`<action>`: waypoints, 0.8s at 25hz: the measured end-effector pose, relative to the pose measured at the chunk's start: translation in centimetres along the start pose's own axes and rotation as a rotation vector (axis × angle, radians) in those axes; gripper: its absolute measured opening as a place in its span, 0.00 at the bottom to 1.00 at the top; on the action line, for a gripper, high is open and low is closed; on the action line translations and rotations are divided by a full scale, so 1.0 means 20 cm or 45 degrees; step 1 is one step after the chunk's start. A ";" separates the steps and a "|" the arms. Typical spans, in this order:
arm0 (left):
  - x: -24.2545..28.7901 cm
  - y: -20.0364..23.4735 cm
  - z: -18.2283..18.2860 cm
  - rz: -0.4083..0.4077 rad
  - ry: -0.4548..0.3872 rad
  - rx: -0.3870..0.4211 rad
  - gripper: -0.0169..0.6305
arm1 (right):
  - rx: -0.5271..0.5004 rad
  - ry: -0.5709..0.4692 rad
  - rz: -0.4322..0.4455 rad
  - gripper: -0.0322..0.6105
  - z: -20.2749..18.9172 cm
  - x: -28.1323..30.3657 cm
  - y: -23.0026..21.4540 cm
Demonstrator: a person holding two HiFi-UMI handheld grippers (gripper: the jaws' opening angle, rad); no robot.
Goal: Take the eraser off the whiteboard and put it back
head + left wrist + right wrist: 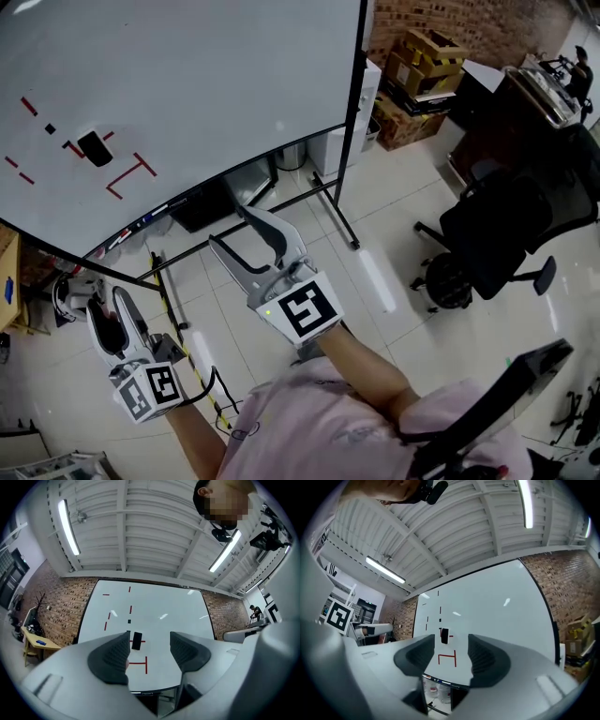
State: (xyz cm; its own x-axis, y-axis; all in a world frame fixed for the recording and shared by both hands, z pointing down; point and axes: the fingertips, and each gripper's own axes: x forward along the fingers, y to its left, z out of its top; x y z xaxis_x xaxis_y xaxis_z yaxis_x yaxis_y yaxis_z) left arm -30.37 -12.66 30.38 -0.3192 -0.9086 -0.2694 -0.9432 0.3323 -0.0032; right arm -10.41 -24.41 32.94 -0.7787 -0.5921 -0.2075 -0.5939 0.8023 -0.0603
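Note:
A black eraser sticks to the whiteboard among red line marks, at the board's lower left. It also shows in the left gripper view as the eraser and in the right gripper view as the eraser, each time far beyond the jaws. My left gripper is low at the left, well short of the board, open and empty. My right gripper is held higher near the board's bottom rail, open with nothing between its jaws. Both point toward the board.
The whiteboard stands on a black wheeled frame. A marker tray runs along its lower edge. A black office chair stands to the right, cardboard boxes behind it. A wooden desk sits left of the board.

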 end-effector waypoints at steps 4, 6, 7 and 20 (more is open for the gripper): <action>-0.20 0.06 0.03 0.000 0.028 -0.022 0.45 | 0.001 0.026 -0.018 0.39 -0.02 -0.15 0.14; -0.29 0.09 0.04 -0.005 0.034 -0.027 0.45 | 0.010 0.031 -0.019 0.39 -0.03 -0.22 0.21; -0.33 0.10 0.05 -0.010 0.036 -0.028 0.45 | 0.014 0.037 -0.021 0.37 -0.03 -0.26 0.24; -0.79 -0.15 0.26 -0.080 -0.016 -0.025 0.45 | -0.052 -0.008 0.005 0.32 0.09 -0.68 0.45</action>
State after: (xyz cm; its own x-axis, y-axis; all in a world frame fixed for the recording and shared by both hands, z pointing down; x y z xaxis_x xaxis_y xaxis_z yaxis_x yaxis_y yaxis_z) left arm -21.94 1.96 29.61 -0.2584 -0.9242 -0.2813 -0.9629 0.2698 -0.0016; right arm -4.77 -9.03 33.48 -0.7800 -0.5882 -0.2135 -0.5985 0.8009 -0.0197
